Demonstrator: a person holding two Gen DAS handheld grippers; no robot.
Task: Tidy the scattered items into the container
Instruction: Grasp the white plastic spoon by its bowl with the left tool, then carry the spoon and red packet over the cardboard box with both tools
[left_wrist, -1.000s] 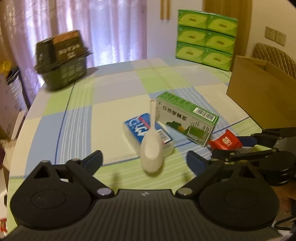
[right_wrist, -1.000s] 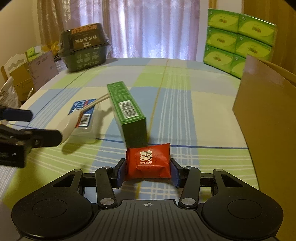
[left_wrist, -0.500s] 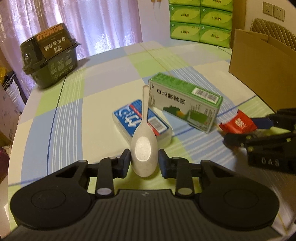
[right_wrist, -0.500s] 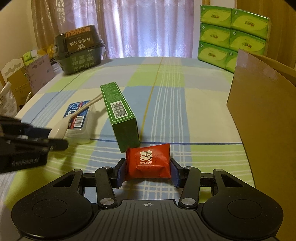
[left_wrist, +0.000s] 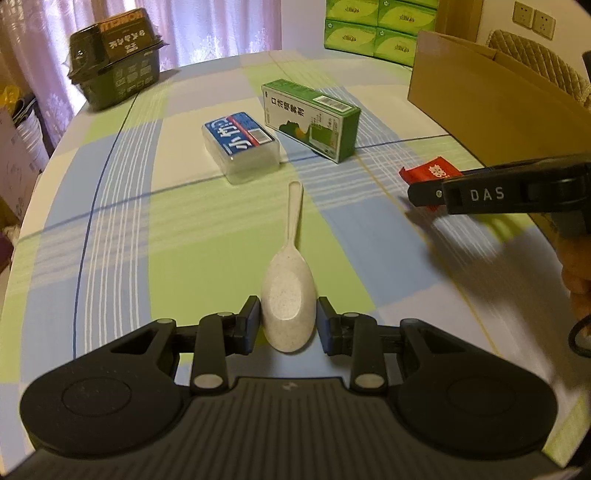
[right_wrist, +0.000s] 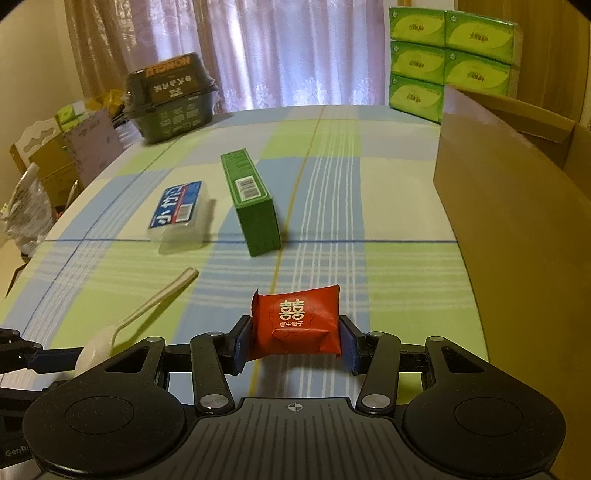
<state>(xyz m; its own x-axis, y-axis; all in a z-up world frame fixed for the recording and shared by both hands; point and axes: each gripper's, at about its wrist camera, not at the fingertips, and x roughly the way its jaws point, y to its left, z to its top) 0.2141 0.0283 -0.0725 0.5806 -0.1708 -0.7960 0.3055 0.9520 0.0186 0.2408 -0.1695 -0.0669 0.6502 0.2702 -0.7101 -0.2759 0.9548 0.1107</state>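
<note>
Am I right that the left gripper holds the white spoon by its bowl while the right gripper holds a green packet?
Not quite: the packet in the right gripper is red, not green, as the right wrist view shows. The left gripper does hold the white spoon by its bowl.

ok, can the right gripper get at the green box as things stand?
Probably not yet: the right gripper is shut on the red packet. The table between it and the green box is bare, so the path looks free.
</note>
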